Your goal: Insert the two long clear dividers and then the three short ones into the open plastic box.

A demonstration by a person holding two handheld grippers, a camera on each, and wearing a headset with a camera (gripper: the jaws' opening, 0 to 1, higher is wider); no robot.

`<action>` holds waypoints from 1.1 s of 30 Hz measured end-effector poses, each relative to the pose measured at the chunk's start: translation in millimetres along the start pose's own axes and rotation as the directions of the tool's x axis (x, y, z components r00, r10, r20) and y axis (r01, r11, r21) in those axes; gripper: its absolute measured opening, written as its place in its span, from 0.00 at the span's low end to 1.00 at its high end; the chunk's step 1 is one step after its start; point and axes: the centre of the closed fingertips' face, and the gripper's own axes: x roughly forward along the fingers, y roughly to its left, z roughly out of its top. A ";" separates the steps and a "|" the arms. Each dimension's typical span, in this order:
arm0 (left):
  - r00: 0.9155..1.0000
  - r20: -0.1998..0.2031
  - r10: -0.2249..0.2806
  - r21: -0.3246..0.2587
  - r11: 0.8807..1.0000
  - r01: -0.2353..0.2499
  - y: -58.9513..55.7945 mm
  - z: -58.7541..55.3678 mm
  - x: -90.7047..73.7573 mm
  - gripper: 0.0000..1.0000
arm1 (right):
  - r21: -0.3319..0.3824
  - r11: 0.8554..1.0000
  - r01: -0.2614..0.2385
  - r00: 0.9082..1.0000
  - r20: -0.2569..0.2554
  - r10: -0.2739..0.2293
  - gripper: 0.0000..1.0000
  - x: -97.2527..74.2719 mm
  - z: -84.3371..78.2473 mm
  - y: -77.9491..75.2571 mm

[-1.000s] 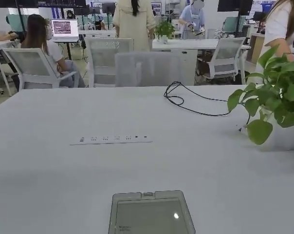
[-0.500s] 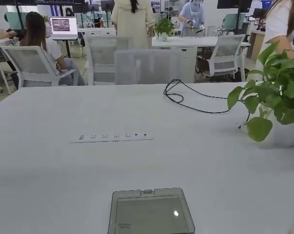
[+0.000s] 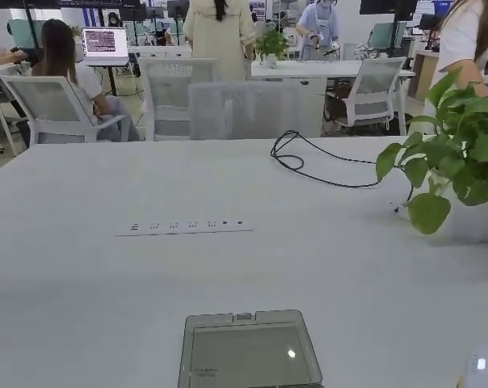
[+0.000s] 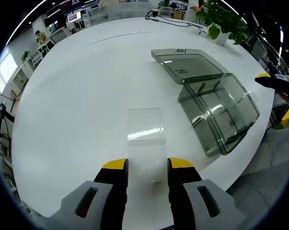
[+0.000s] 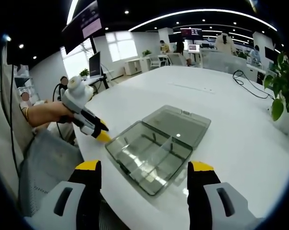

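head view: a white table (image 3: 82, 307) carries the flat-lying lid (image 3: 252, 352) of a grey tinted box at its near edge. farther back are a power strip (image 3: 183, 228) and a looped black cable (image 3: 309, 162), with a potted plant (image 3: 450, 162) at the right. chairs and people stand beyond the table.

left gripper view: the left gripper (image 4: 147, 165) hangs low over the table, its 2 yellow-tipped jaws parted with nothing between them. just ahead of the tips, clear dividers (image 4: 145, 125) lie flat on the table, apart from the box; their count cannot be told. to the right, the box base (image 4: 218, 112) sits at the table edge with the lid folded back beside it. faint lines cross the base, and it cannot be told whether any divider is seated there.

right gripper view: the right gripper (image 5: 145, 166) is spread wide and empty, its 2 jaws on either side of the near end of the box base. the left gripper, held in a hand (image 5: 44, 112), points its yellow tip close to the base's left corner.
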 end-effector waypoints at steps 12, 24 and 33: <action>0.994 0.104 -0.013 -0.060 0.998 0.019 -1.3 6.2 -13.0 0.30 | 0.216 0.976 0.031 0.998 0.055 -0.044 0.58 3.0 13.3 -3.4; 0.962 0.270 -0.043 -0.153 0.984 0.087 -17.1 18.8 -38.0 0.30 | 0.337 0.941 -0.034 0.992 0.125 -0.009 0.47 17.9 36.0 16.6; 0.911 0.404 -0.085 -0.137 0.979 0.152 -37.3 31.9 -52.7 0.30 | 0.371 0.924 -0.095 0.986 0.165 0.034 0.42 33.3 47.2 40.1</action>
